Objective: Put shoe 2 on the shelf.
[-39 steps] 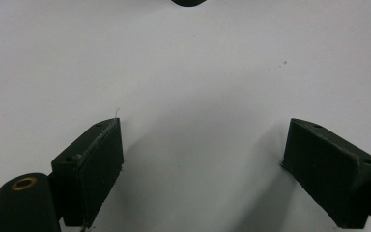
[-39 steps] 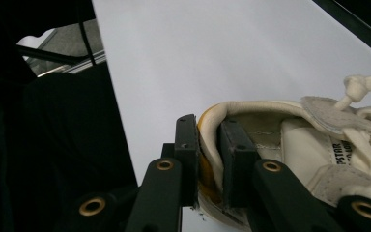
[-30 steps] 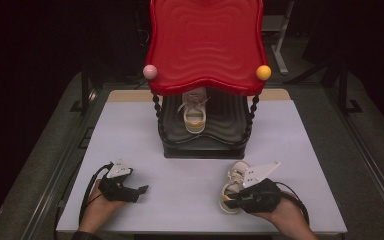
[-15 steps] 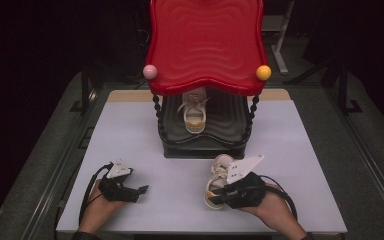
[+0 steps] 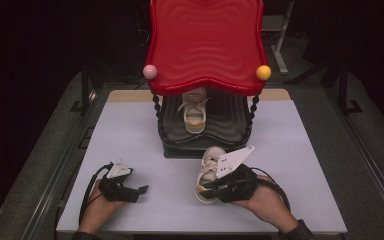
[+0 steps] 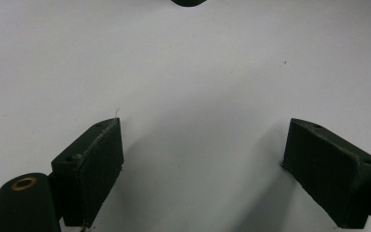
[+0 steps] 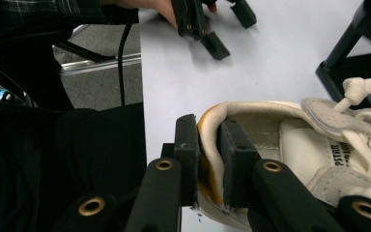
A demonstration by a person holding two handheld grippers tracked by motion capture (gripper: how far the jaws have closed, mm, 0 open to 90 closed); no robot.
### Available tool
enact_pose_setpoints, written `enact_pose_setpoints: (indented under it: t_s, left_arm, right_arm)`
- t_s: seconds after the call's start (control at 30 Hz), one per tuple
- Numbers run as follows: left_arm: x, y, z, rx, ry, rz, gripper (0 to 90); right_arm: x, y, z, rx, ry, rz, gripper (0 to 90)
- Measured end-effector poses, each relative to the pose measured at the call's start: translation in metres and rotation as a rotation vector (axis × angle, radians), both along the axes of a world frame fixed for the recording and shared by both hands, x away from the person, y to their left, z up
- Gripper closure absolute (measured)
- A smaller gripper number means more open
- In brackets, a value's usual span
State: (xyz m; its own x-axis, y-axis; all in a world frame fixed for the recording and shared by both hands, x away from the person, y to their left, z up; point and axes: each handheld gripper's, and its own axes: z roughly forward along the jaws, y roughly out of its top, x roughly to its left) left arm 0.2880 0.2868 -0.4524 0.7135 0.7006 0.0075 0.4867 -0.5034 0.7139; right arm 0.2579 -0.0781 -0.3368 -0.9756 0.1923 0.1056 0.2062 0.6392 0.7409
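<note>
A cream sneaker (image 5: 209, 170) with a yellow heel hangs a little above the white table in front of the black shoe rack (image 5: 205, 135). My right gripper (image 5: 211, 189) is shut on its heel collar (image 7: 211, 145), one jaw inside the shoe and one outside. A matching sneaker (image 5: 194, 114) stands on the rack's lower shelf, under the red wavy top (image 5: 206, 45). My left gripper (image 5: 139, 192) rests low over the table at the front left, its jaws wide apart. In the left gripper view its fingers (image 6: 89, 169) have only bare table between them.
The white table (image 5: 125, 130) lies on a dark bench with metal rails at both sides. A pink ball (image 5: 150, 71) and a yellow ball (image 5: 263, 72) stick out at the red top's front corners. Twisted black posts (image 5: 251, 115) hold that top up.
My right gripper has carried the sneaker up and to the left, toward the front of the rack. The left gripper has stayed where it was.
</note>
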Motion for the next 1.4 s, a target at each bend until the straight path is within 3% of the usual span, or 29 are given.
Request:
enact_pose_setpoints:
  t_s: [0.17, 0.47, 0.63, 1.4]
  left_arm:
    - [0.0, 0.0, 0.0, 0.0, 0.0, 0.0, 13.1]
    - [0.0, 0.0, 0.0, 0.0, 0.0, 0.0, 13.1]
    - [0.0, 0.0, 0.0, -0.004, 0.0, 0.002, 13.1]
    - [0.0, 0.0, 0.0, -0.004, 0.002, 0.002, 13.1]
  right_arm:
    - [0.004, 0.001, 0.012, -0.007, -0.015, 0.001, 79.0]
    - [0.026, -0.001, 0.037, -0.027, -0.068, 0.002, 78.9]
    - [0.041, -0.005, 0.046, -0.031, -0.084, -0.025, 78.9]
    - [0.106, -0.009, 0.053, -0.076, -0.114, -0.037, 78.4]
